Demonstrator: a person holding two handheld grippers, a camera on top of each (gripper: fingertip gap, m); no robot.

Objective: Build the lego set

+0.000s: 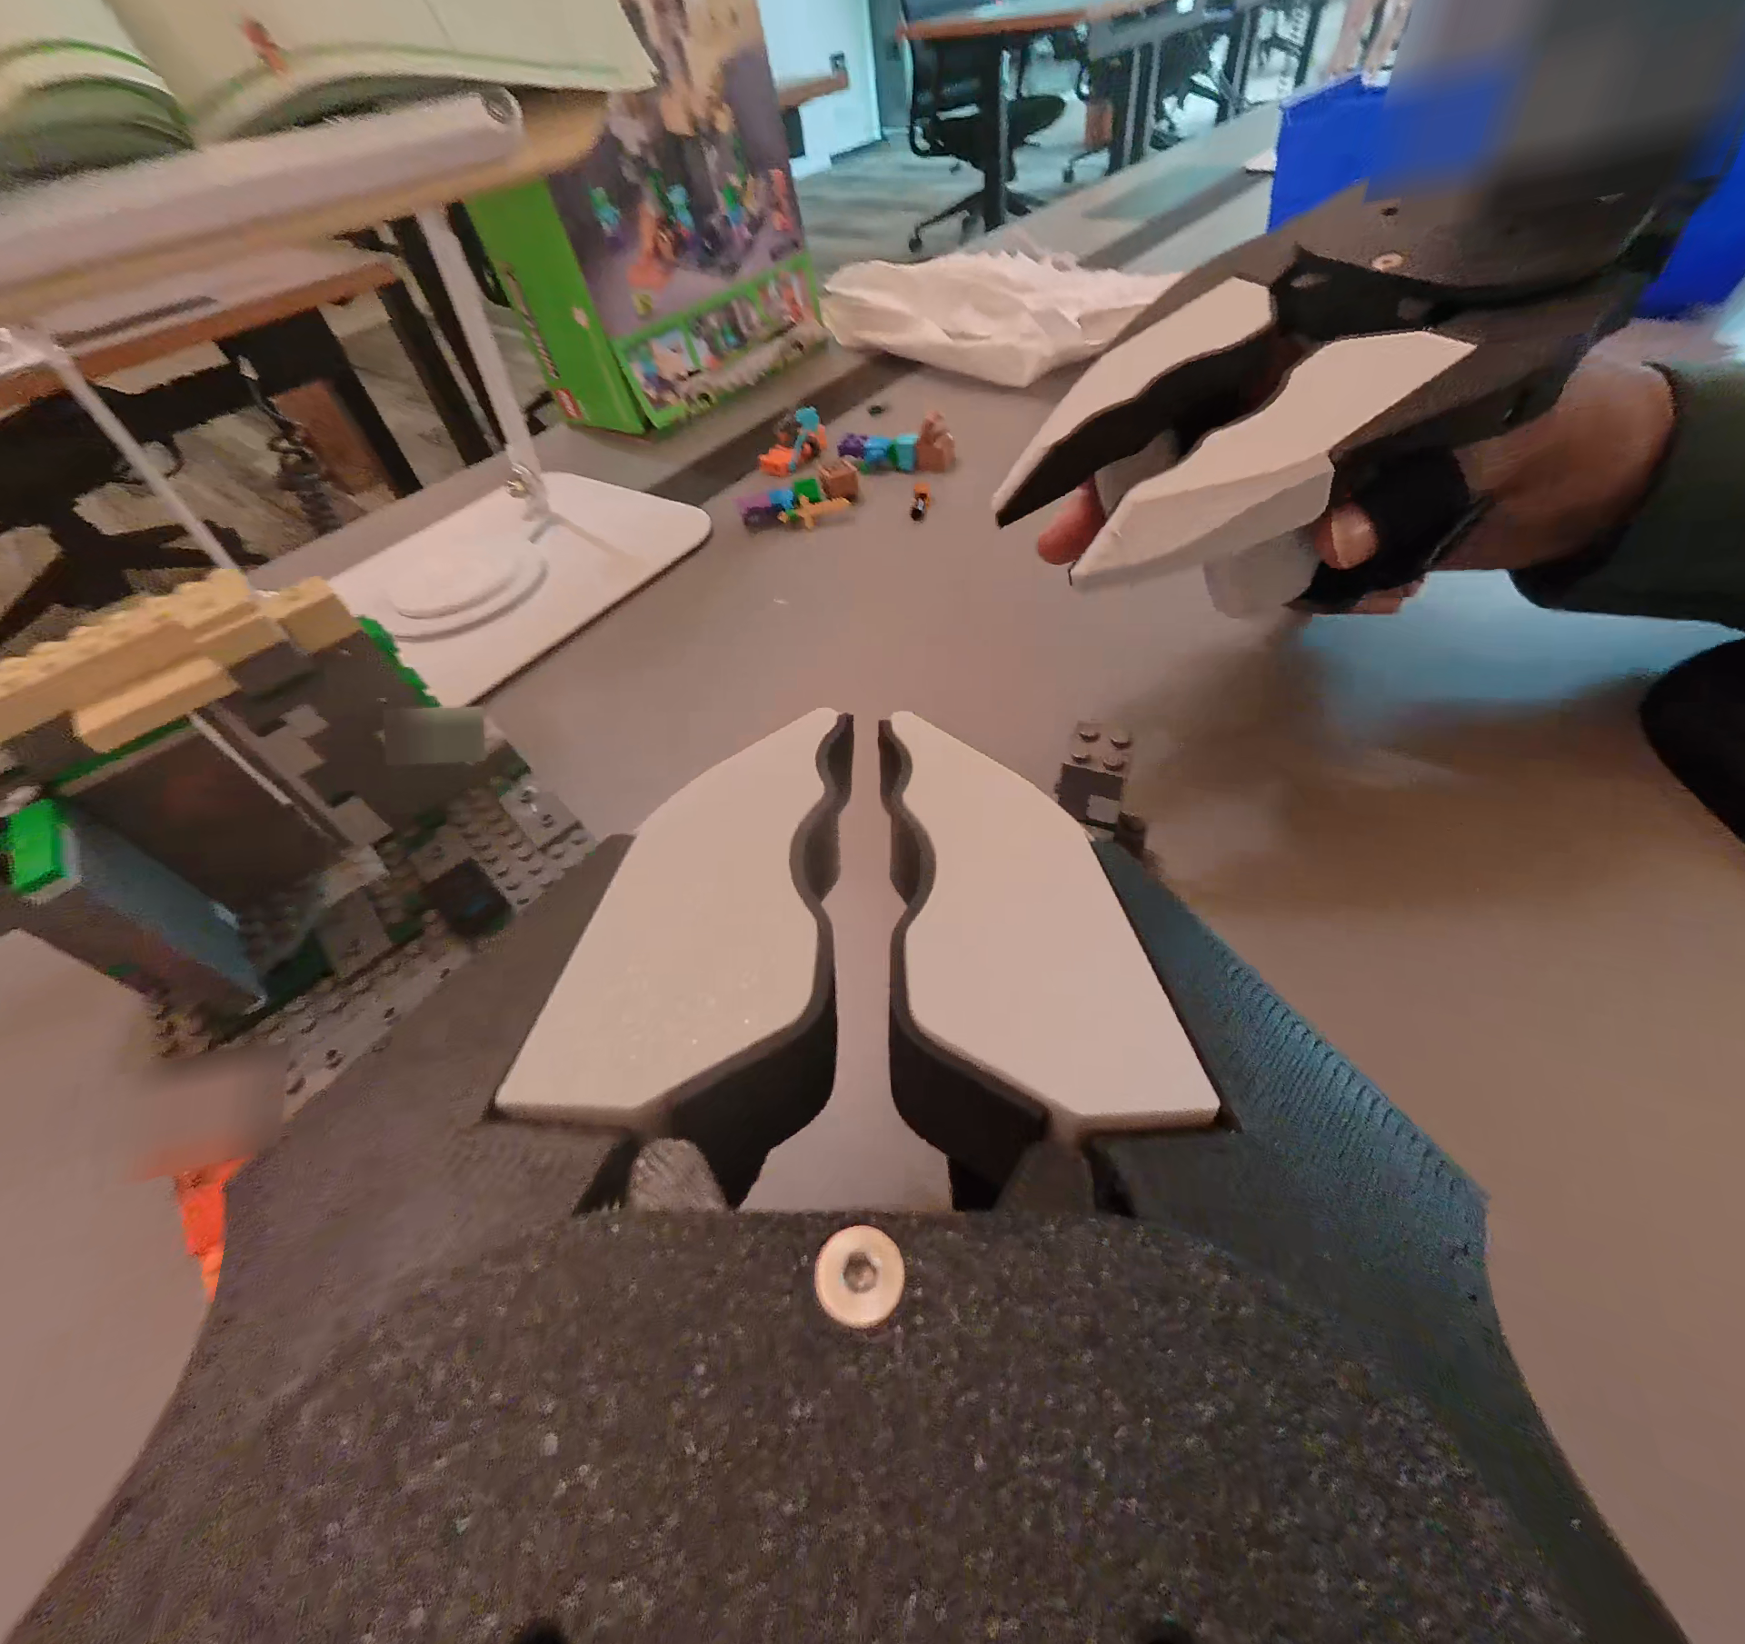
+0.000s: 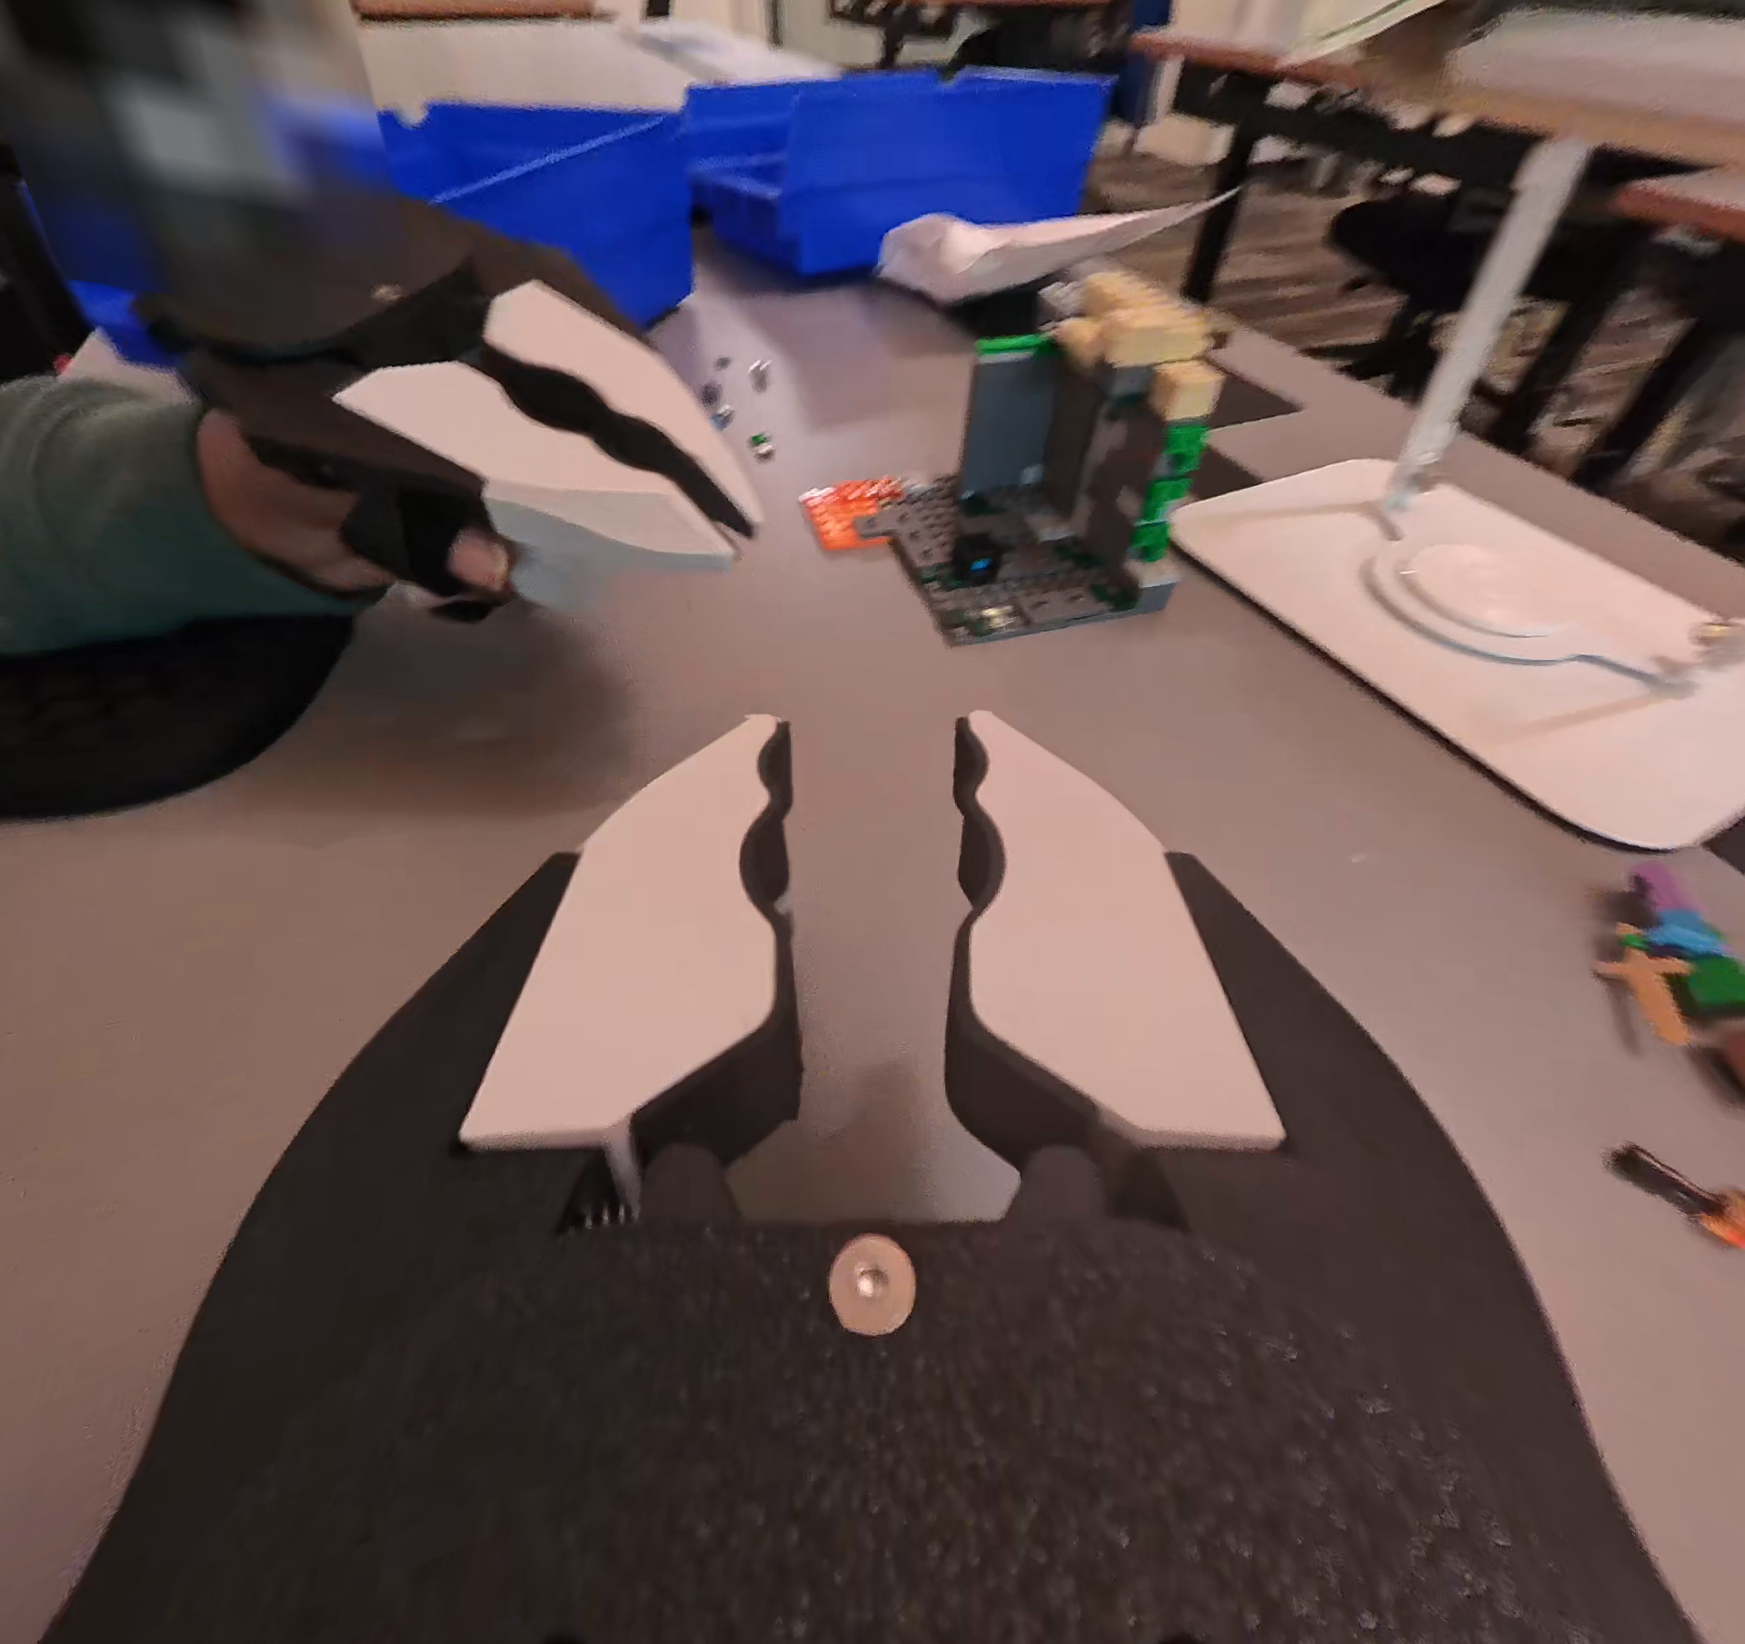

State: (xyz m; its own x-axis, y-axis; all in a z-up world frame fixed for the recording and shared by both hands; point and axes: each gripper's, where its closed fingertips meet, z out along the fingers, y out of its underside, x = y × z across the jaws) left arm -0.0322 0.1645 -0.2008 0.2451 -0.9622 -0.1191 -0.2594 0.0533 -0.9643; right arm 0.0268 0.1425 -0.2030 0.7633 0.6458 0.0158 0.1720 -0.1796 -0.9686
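Observation:
The partly built lego model (image 1: 189, 749), grey walls with tan bricks on top and green at the side, stands on a dark studded baseplate at the left; it also shows in the right wrist view (image 2: 1086, 466). My left gripper (image 1: 866, 722) is shut and empty, low over the grey table. A small dark grey brick piece (image 1: 1095, 777) stands just right of it. My right gripper (image 2: 873, 730) is open and empty; in the left wrist view it (image 1: 1039, 549) hovers at the right. The left gripper (image 2: 741, 536) shows at the upper left of the right wrist view.
Loose minifigures and small coloured pieces (image 1: 840, 466) lie mid-table, also at the right edge (image 2: 1671, 966). A white stand base (image 1: 529, 560) holds an instruction booklet (image 1: 283, 12) overhead. The lego box (image 1: 680, 211), a white bag (image 1: 982, 315), blue bins (image 2: 850, 173) stand behind. Across from one pair of fingers to the other is roughly 7 cm. The small dark grey brick piece (image 1: 1095, 777) lies around 4 cm away from my right fingertips.

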